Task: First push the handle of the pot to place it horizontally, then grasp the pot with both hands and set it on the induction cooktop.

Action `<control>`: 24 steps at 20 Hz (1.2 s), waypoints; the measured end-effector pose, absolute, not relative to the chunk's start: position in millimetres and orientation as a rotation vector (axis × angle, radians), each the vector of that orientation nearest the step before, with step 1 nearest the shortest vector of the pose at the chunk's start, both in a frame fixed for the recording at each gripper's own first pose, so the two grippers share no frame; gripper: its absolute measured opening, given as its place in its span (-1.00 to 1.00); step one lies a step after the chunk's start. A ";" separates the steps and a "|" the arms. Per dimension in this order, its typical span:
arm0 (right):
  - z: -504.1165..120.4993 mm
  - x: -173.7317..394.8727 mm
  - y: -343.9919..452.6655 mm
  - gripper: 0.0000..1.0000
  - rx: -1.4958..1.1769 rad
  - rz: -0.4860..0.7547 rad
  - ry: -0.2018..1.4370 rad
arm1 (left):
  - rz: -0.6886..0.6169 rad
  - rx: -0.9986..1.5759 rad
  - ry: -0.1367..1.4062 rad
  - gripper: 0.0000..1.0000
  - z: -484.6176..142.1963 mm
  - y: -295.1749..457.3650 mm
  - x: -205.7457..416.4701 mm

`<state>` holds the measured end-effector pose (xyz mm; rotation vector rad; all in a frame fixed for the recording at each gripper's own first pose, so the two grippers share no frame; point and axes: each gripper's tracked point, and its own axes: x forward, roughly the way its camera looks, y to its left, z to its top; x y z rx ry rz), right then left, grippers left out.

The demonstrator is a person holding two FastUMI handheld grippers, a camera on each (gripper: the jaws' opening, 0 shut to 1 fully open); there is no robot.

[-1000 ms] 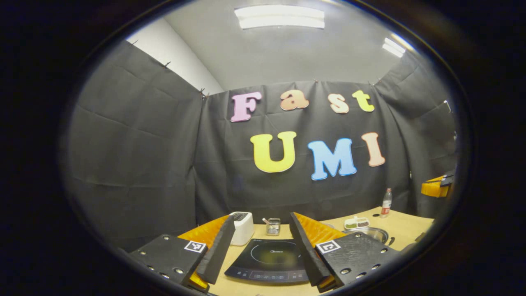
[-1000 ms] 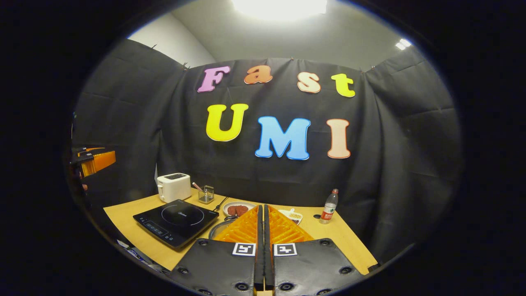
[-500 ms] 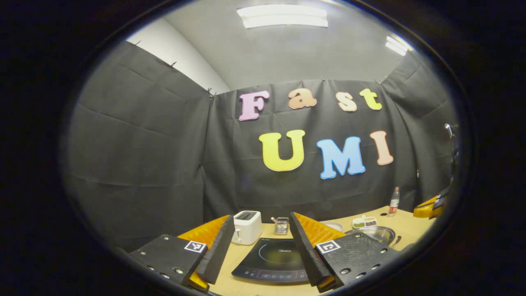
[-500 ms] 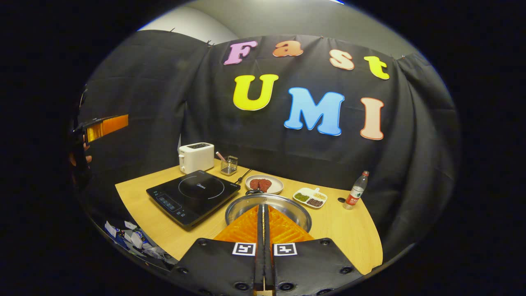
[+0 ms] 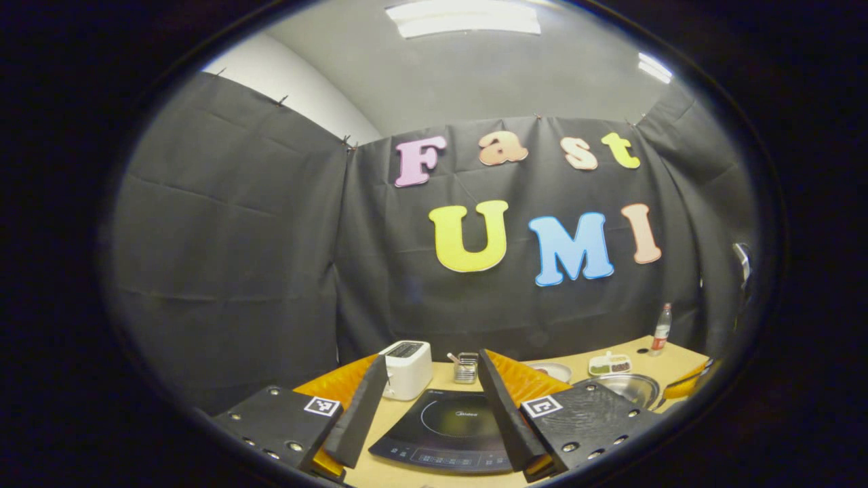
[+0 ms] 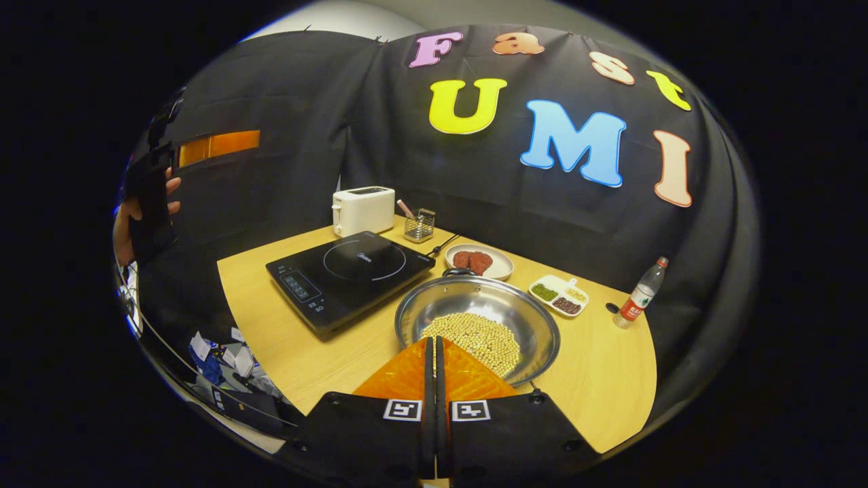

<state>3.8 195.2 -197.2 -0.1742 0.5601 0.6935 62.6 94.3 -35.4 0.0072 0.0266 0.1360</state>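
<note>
With right gripper (image 6: 434,352) pressed closed, empty, low-centre over the pot (image 6: 477,325), beans could spill if nudged hard; left gripper (image 5: 430,407) gapes wide above the cooktop (image 5: 447,430).

The pale wooden worktop (image 6: 285,352) carries a black induction cooktop (image 6: 349,274) at left, a white toaster (image 6: 363,210) and wire holder (image 6: 418,226) far behind it, a steel pot (image 6: 477,329) of beans centre, a meat plate (image 6: 479,261), a divided dish (image 6: 559,295) and a bottle (image 6: 640,302) right.
</note>
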 end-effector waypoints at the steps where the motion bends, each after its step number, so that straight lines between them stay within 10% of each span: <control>1: -205.9 3.0 195.1 -0.96 -0.177 0.710 0.585 | 0.137 0.008 0.029 0.58 -38.1 90.3 64.9; 24: -316.1 20.0 156.5 -0.96 -0.175 0.743 0.906 | 0.176 0.042 0.098 0.58 -59.4 44.7 106.6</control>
